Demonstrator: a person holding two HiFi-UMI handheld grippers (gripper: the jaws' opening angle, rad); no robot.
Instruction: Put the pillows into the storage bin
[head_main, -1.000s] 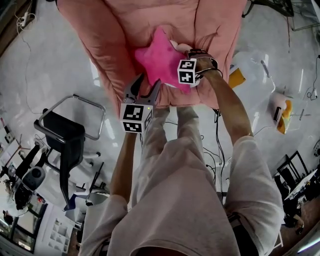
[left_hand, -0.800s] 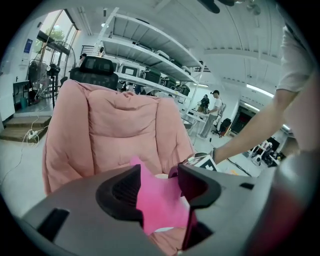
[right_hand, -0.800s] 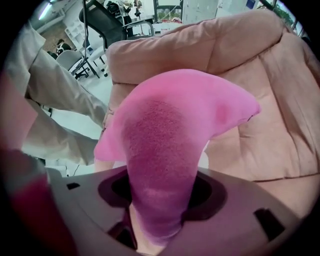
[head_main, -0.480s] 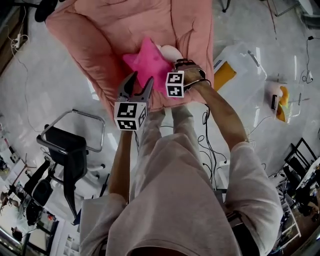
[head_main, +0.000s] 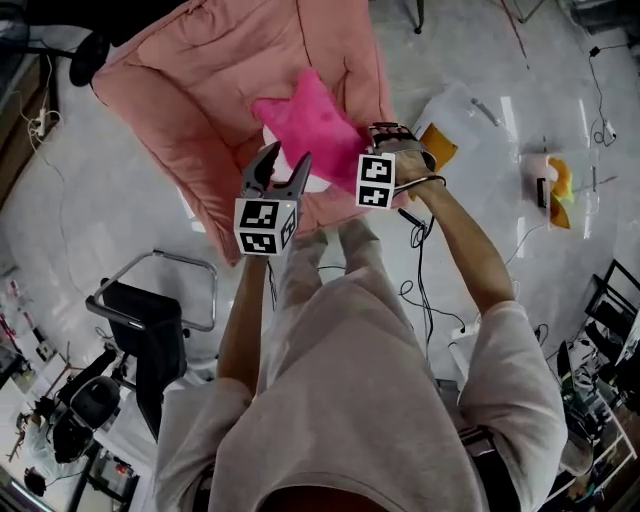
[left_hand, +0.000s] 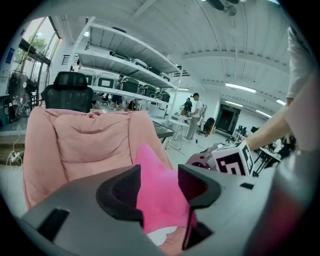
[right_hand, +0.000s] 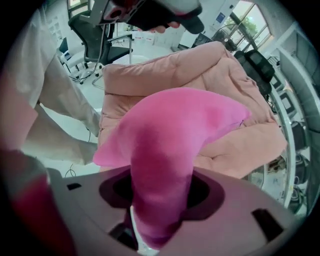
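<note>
A bright pink star-shaped pillow lies at the front of a salmon-pink padded armchair. My right gripper is shut on one arm of the star, which bulges out between its jaws, squeezed narrow. My left gripper hovers open just left of the star and a little nearer to me. Between its jaws the star shows beyond the tips, untouched. A bit of something white peeks from under the star; I cannot tell what it is.
A black office chair stands on the pale floor at the lower left. Cables trail by the person's legs. White and yellow items lie on the floor to the right. Shelving and a distant person are behind the armchair.
The star's arm now sits squeezed in the right gripper. Both grippers have drawn back toward the armchair's front edge, and the armchair has slid to the upper left of the head view.
</note>
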